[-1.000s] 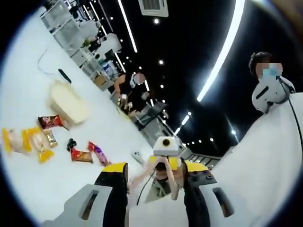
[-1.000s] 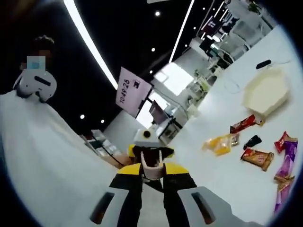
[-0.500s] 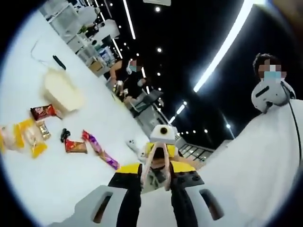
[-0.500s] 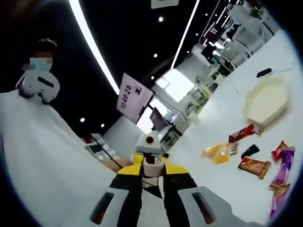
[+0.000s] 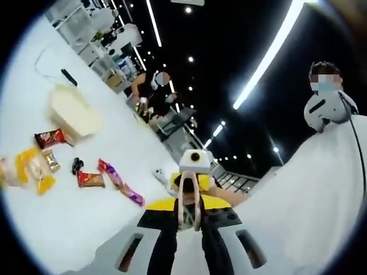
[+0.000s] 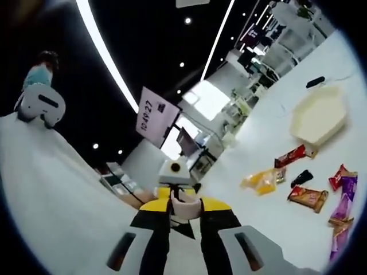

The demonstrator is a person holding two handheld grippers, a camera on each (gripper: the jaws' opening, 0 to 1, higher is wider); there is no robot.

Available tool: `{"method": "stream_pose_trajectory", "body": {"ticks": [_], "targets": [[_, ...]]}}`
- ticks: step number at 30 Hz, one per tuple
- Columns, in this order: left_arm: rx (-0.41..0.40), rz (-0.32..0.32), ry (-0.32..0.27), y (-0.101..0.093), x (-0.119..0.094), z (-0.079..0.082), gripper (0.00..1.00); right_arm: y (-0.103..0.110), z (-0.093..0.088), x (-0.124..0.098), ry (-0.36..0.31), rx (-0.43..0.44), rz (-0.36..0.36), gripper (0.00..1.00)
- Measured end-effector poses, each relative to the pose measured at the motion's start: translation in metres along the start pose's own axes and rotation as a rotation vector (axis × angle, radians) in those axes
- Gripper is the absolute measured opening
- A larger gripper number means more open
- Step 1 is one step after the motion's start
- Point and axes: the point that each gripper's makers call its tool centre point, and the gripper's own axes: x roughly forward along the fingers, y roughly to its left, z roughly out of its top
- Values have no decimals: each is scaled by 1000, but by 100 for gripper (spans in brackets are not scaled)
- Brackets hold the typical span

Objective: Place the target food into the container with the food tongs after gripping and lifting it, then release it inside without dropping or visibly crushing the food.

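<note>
Nearest in the left gripper view, the left gripper (image 5: 188, 213) has its two black jaws drawn close around the pale looped handle end of the food tongs (image 5: 187, 197), so it reads as clamped on the tongs, held up in the air rather than down at the desk. In the right gripper view, the right gripper (image 6: 184, 215) likewise has its jaws pressed in on a pale piece between them, which looks like part of the same tongs, though I cannot tell that for certain. Just beyond each pair of jaws the other gripper faces back, so the two hands seem to meet at the tongs. Farther off, on the white desk (image 6: 269, 215), lie the wrapped snacks: a yellow packet (image 6: 261, 181), a small black item (image 6: 302, 177), a red-brown bar (image 6: 308, 197), a red wrapper (image 6: 292, 154) and purple wrappers (image 6: 343, 192). Which one is the target food I cannot say. Past them sits the cream hexagonal container (image 6: 319, 120), which looks empty, with a dark remote-like object (image 6: 315, 82) behind it. Judging from this, the task is at its opening: the tongs are being taken in hand and no food is gripped yet. The next move calls for lowering the tongs to the snacks, opening the tips over one item and closing gently enough not to crush it.
</note>
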Motion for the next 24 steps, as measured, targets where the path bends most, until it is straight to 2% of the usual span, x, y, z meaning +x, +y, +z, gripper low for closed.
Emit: {"method": "stream_pose_trajectory", "body": {"ticks": [12, 19, 24], "targets": [[28, -5, 13, -4, 6, 3, 11, 4, -2, 6, -1, 11, 6, 20], [59, -9, 6, -9, 13, 6, 11, 8, 3, 7, -21, -8, 9, 19], [73, -8, 19, -9, 15, 4, 11, 9, -2, 12, -7, -6, 16, 19]]}}
